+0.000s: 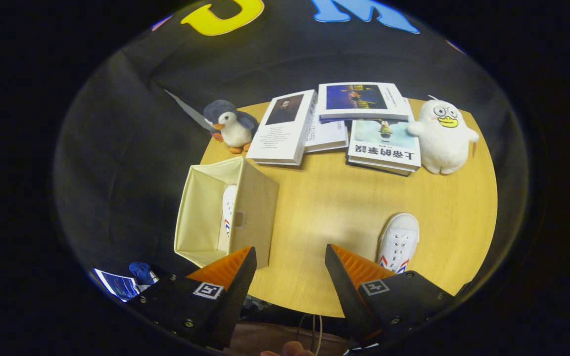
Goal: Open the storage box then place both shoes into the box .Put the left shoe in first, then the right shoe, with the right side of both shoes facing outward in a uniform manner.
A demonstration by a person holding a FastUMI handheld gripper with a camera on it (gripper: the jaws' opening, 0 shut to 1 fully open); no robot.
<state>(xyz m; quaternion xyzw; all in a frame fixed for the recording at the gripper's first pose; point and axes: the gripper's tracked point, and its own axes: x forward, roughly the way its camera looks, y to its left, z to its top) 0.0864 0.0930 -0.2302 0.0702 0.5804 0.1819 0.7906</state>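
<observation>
A cream fabric storage box (201, 212) stands open on the round wooden table (334, 207), just ahead of my left finger. One white shoe (227, 217) stands on edge inside it, against the box's right wall. The other white shoe (398, 242), with red and blue marks on its side, lies on the table just beyond my right finger, partly hidden by it. My gripper (291, 257) is open, held above the table's near edge, with nothing between its fingers.
Several books (344, 128) lie across the far side of the table. A penguin plush (230, 126) sits at the far left and a white duck plush (444, 136) at the far right. A person's fingers (290, 350) show below the gripper.
</observation>
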